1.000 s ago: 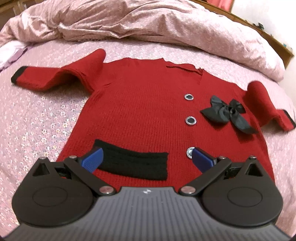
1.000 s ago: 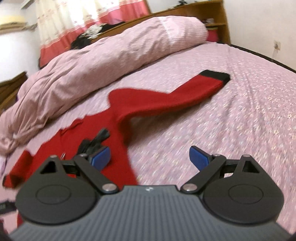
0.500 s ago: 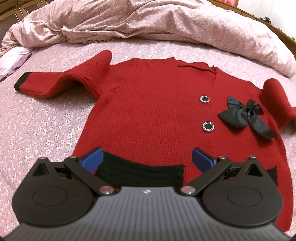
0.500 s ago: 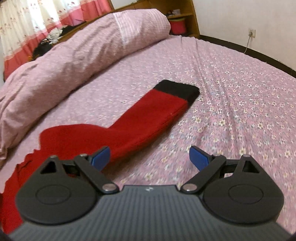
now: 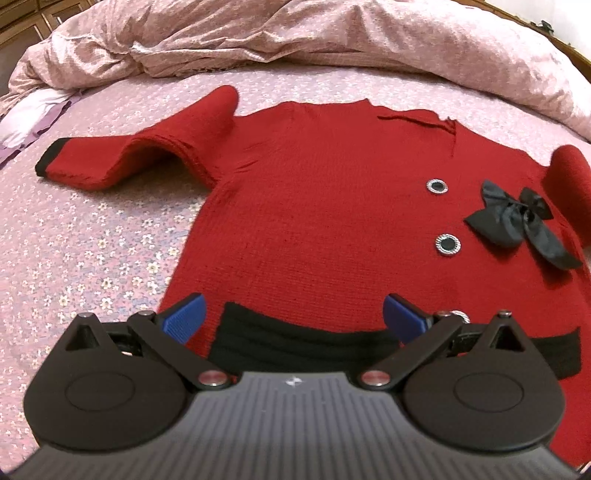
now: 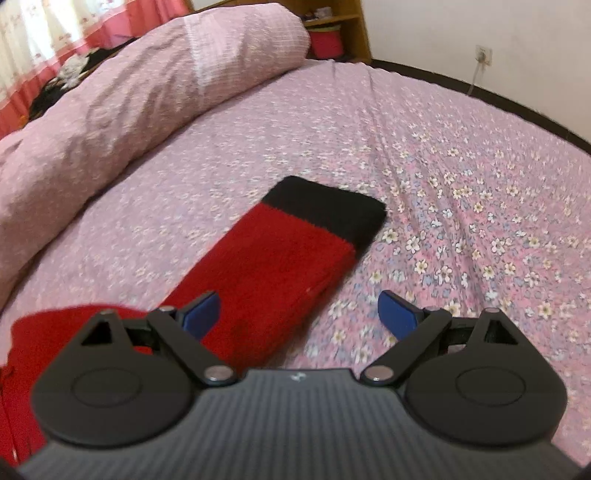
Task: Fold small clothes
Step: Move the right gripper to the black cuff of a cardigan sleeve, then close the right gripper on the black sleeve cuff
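We see a small red cardigan (image 5: 317, 206) lying flat, front up, on the bed (image 5: 92, 236), whose sheet is pink with small flowers. Our left claw (image 5: 293, 319) hangs low over the cardigan's lower edge with its blue pads spread wide and nothing between them; the left pad (image 5: 184, 317) sits over the hem corner, and the claw's body hides much of the black pocket band (image 5: 295, 341) beneath it. Two ringed buttons (image 5: 437, 186) run down the front, and a third is half covered by the right finger. A black bow (image 5: 517, 221) lies just beside them. One sleeve with a black cuff (image 5: 46, 164) stretches out to the side, humped near the shoulder. Behind the cardigan a rumpled pink duvet (image 5: 295, 40) is heaped across the bed. From the right wrist view we find our right claw (image 6: 299, 314) equally wide apart and empty, poised over the other sleeve (image 6: 273, 273), which lies straight on the sheet and ends in a black cuff (image 6: 328, 206); the picture is blurred, so we cannot say for certain whether the pad (image 6: 201, 314) touches the knit. A wooden shelf (image 6: 332, 33) and a wall socket (image 6: 482, 55) stand beyond the bed, with curtains (image 6: 55, 44) at the far left.
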